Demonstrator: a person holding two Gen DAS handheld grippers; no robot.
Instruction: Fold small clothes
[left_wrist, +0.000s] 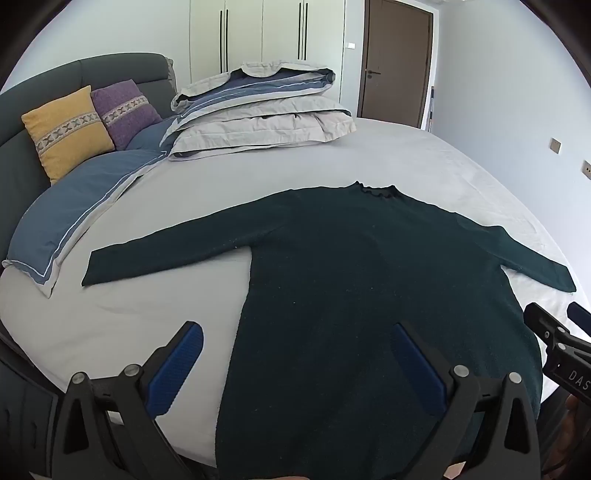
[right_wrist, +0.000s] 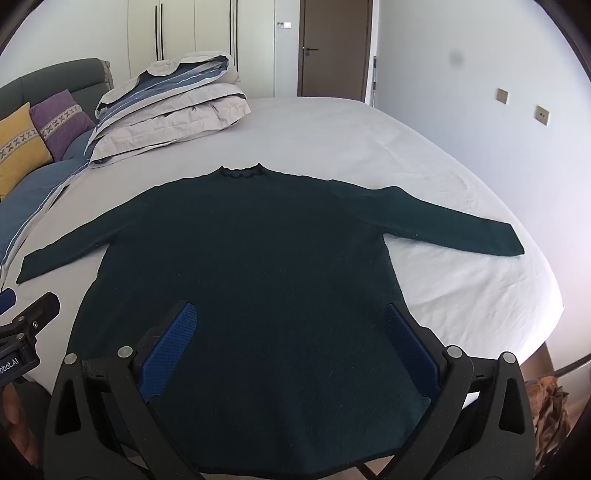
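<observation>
A dark green long-sleeved sweater (left_wrist: 351, 266) lies flat on the white bed sheet (left_wrist: 147, 314), collar away from me and both sleeves spread out; it also shows in the right wrist view (right_wrist: 258, 251). My left gripper (left_wrist: 295, 332) is open above the sweater's lower left hem, one blue pad (left_wrist: 177, 365) over the sheet and the other over the fabric. My right gripper (right_wrist: 291, 314) is open above the lower right part of the sweater, holding nothing. The right gripper's tip also shows at the right edge of the left wrist view (left_wrist: 554, 328).
A folded grey and blue duvet (left_wrist: 258, 110) is stacked at the head of the bed, beside a blue pillow (left_wrist: 74, 206), a yellow cushion (left_wrist: 66, 129) and a purple cushion (left_wrist: 125, 110). A grey headboard, white wardrobe and brown door (left_wrist: 395, 62) stand behind.
</observation>
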